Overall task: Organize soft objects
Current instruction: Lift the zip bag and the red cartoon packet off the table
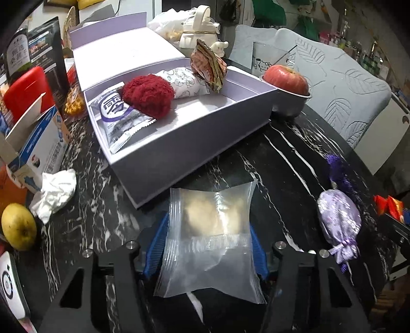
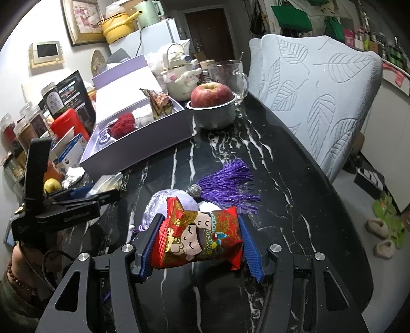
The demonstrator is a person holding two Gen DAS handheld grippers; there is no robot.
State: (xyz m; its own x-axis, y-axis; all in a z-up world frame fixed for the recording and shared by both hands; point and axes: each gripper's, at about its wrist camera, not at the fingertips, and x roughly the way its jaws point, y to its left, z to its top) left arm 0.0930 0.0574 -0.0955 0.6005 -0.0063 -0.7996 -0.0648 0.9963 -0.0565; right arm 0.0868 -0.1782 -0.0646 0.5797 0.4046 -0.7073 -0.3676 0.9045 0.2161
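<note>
Work surface is a black marble table (image 2: 294,179) with white veining. A chair (image 2: 320,102) with a pale blue leaf-embossed cover stands at its far edge. White wall (image 2: 23,33) carries a framed picture (image 2: 83,20) and an intercom panel (image 2: 46,52). A dark brown door (image 2: 210,30) is beyond. Floor (image 2: 358,192) is pale.

Open black marble table (image 2: 282,164) between the lavender box (image 1: 194,143) and the near edge: clear lane on the chair side. Left flank crowded: blue carton (image 1: 38,151), crumpled tissue (image 1: 55,194) and yellow fruit (image 1: 18,226) just beside the box. Bowl with apple (image 2: 212,102) stands against the box's far right corner; glass mug (image 2: 230,76) behind it. Purple tasselled sachet (image 2: 223,184) lies mid-table. Box interior half filled at the back; front floor (image 1: 194,107) bare.
</note>
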